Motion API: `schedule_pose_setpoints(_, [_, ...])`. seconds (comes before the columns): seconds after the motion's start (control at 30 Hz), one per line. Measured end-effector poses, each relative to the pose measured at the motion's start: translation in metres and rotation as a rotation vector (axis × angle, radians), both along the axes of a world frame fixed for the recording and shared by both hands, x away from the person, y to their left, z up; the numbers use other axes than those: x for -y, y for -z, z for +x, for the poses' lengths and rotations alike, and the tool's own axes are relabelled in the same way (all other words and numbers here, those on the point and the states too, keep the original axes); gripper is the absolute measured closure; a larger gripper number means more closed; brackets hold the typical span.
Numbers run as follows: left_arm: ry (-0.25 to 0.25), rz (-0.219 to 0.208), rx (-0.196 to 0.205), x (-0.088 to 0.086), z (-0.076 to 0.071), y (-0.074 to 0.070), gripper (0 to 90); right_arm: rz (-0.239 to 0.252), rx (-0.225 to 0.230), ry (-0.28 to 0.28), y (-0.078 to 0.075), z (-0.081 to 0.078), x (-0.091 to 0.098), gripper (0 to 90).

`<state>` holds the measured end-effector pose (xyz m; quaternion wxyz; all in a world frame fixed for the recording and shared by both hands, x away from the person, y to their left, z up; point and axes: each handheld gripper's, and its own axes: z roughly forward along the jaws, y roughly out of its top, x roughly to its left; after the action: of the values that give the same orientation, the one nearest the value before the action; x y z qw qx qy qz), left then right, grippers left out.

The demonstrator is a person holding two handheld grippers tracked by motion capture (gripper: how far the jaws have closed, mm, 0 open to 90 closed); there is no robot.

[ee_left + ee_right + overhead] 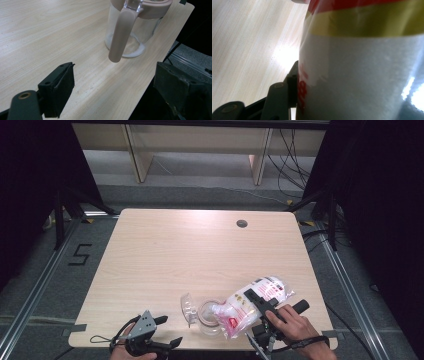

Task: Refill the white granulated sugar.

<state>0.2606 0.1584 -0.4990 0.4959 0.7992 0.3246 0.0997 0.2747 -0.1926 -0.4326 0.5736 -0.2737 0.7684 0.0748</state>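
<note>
A clear glass jar (210, 318) with a pink rim stands near the table's front edge, its hinged lid (187, 309) swung open to the left. A plastic bag (250, 306) of white granules, printed in red and yellow, lies tilted with its mouth over the jar. My right gripper (253, 306) is shut on the bag. In the right gripper view the bag (362, 75) hides one jaw, and the other finger (285, 93) presses its side. My left gripper (169, 331) stands open to the left of the jar. In the left gripper view the jar (132, 32) sits beyond the left gripper (117, 87), apart from it.
The wooden table (190, 250) has a round cable hole (242, 223) at the back right. The jar stands close to the table's front edge (147, 82). Floor rails and dark stands flank the table.
</note>
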Motion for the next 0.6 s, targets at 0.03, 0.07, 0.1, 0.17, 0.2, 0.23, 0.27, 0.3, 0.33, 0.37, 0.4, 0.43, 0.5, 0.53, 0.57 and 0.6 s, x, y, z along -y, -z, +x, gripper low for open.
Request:
schedule_pose_setpoints(0.03, [0.000, -0.002, 0.001, 0.0001, 0.0000, 0.0002, 16.4, -0.002, 0.000, 0.001, 0.0000, 0.0000, -0.0001, 49.8])
schedule_pose_setpoints(0.07, [0.000, 0.004, 0.000, -0.0002, -0.0002, -0.0003, 16.4, 0.002, -0.005, 0.008, 0.0008, -0.0004, 0.0002, 49.8])
schedule_pose_setpoints(0.1, [0.000, 0.003, 0.000, -0.0001, -0.0002, -0.0003, 16.4, 0.010, -0.015, 0.024, 0.0018, -0.0010, 0.0007, 49.8])
schedule_pose_setpoints(0.17, [-0.001, 0.002, 0.000, -0.0001, -0.0001, -0.0002, 16.4, 0.009, -0.013, 0.023, 0.0019, -0.0015, 0.0005, 49.8])
schedule_pose_setpoints(0.2, [0.000, 0.003, 0.000, -0.0002, -0.0001, -0.0002, 16.4, 0.011, -0.015, 0.028, 0.0017, -0.0018, 0.0004, 49.8])
schedule_pose_setpoints(0.23, [0.001, -0.003, 0.001, 0.0001, 0.0001, 0.0002, 16.4, 0.018, -0.020, 0.038, 0.0020, -0.0026, 0.0008, 49.9])
schedule_pose_setpoints(0.27, [0.000, 0.003, 0.001, -0.0001, -0.0001, -0.0002, 16.4, 0.013, -0.013, 0.026, 0.0013, -0.0023, 0.0003, 49.8])
schedule_pose_setpoints(0.3, [0.000, 0.004, 0.001, -0.0001, -0.0002, -0.0003, 16.4, 0.006, -0.010, 0.018, 0.0004, -0.0020, -0.0002, 49.9])
schedule_pose_setpoints(0.33, [0.008, 0.008, 0.009, -0.0006, 0.0003, -0.0005, 16.4, 0.005, -0.010, 0.018, 0.0001, -0.0021, -0.0002, 49.8])
schedule_pose_setpoints(0.37, [-0.001, 0.003, 0.001, -0.0002, -0.0002, -0.0003, 16.4, 0.005, -0.008, 0.018, 0.0001, -0.0023, -0.0002, 49.9])
schedule_pose_setpoints(0.4, [0.000, 0.002, 0.001, -0.0002, -0.0001, -0.0002, 16.4, 0.004, -0.009, 0.018, 0.0000, -0.0025, -0.0002, 49.9])
schedule_pose_setpoints(0.43, [0.000, 0.002, 0.000, -0.0002, -0.0001, -0.0003, 16.4, 0.006, -0.011, 0.018, 0.0001, -0.0026, -0.0001, 49.9])
schedule_pose_setpoints(0.5, [0.000, 0.001, 0.001, -0.0002, -0.0001, -0.0003, 16.4, 0.007, -0.011, 0.015, 0.0003, -0.0025, -0.0003, 49.9])
schedule_pose_setpoints(0.53, [0.000, 0.002, 0.001, -0.0003, -0.0001, -0.0003, 16.4, 0.007, -0.012, 0.015, 0.0003, -0.0025, -0.0003, 49.9])
schedule_pose_setpoints(0.57, [-0.001, 0.001, 0.001, -0.0002, -0.0001, -0.0002, 16.4, 0.006, -0.012, 0.014, 0.0006, -0.0025, -0.0004, 49.9])
schedule_pose_setpoints(0.6, [-0.002, 0.002, 0.001, -0.0004, 0.0000, -0.0003, 16.4, 0.006, -0.012, 0.013, 0.0007, -0.0025, -0.0004, 49.9])
